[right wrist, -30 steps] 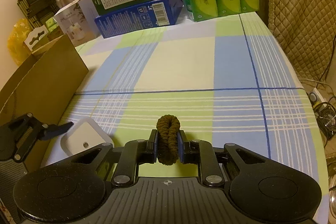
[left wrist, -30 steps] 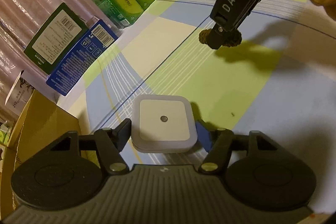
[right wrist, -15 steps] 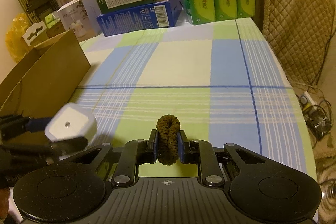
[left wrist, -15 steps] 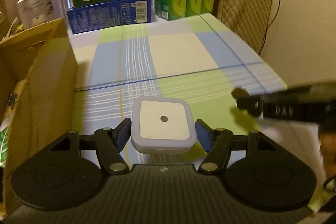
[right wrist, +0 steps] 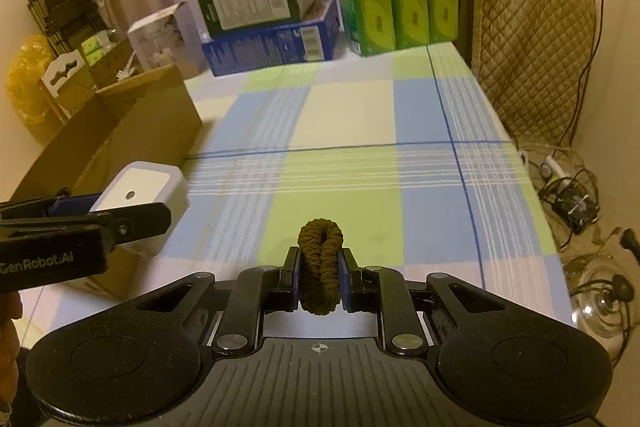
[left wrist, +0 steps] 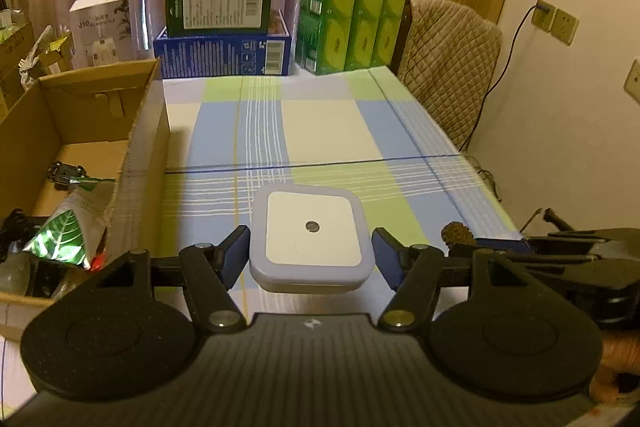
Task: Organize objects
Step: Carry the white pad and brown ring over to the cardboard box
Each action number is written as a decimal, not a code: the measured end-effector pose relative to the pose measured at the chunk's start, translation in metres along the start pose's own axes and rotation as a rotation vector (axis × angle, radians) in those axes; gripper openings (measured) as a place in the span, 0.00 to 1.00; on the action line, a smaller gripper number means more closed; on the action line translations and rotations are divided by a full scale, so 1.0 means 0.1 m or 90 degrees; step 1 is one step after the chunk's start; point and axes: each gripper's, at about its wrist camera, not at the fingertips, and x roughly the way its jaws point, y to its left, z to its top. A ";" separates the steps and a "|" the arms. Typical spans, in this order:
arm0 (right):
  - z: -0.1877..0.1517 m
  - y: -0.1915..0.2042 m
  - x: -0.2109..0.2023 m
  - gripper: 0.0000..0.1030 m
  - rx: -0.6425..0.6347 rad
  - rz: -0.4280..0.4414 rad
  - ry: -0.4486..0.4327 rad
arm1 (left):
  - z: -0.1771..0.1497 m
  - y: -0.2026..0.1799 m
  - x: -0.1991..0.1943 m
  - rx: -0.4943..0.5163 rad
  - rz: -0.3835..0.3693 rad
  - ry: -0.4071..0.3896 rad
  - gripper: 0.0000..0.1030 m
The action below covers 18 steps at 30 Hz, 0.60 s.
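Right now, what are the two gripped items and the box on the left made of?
White square device: looks like smooth matte plastic, rounded corners, even sheen. Brown hair tie: fabric-covered elastic by its fuzzy, ribbed texture, squeezed flat. Open box: plain brown cardboard, folded flaps, raw cut edges.

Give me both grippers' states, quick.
Left gripper: shut on the white square device.
Right gripper: shut on the brown hair tie.

Both wrist views face forward, sharing checked table [left wrist: 328, 131]
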 end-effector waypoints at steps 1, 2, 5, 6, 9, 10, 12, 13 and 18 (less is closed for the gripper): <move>-0.01 0.03 -0.06 0.15 -0.001 -0.001 -0.003 | 0.00 0.00 -0.06 -0.001 0.000 -0.003 0.60; -0.02 0.06 -0.12 0.15 -0.002 -0.003 -0.007 | -0.01 -0.01 -0.14 -0.002 0.000 -0.006 0.60; -0.05 0.15 -0.28 0.15 -0.007 -0.002 -0.016 | -0.03 -0.01 -0.32 -0.005 -0.003 -0.015 0.60; -0.06 0.18 -0.33 0.15 -0.009 -0.001 -0.019 | -0.04 -0.01 -0.37 -0.004 -0.001 -0.018 0.60; -0.10 0.27 -0.46 0.15 -0.019 0.003 -0.026 | -0.08 0.00 -0.52 -0.009 0.000 -0.025 0.60; -0.12 0.30 -0.50 0.15 -0.021 0.004 -0.028 | -0.09 0.01 -0.57 -0.011 0.000 -0.026 0.60; -0.14 0.34 -0.55 0.15 -0.024 0.005 -0.031 | -0.12 0.02 -0.63 -0.012 0.001 -0.028 0.60; -0.15 0.36 -0.57 0.15 -0.026 0.005 -0.032 | -0.13 0.03 -0.66 -0.013 0.002 -0.027 0.60; -0.18 0.44 -0.65 0.15 -0.036 0.011 -0.036 | -0.16 0.08 -0.80 -0.016 0.005 -0.033 0.60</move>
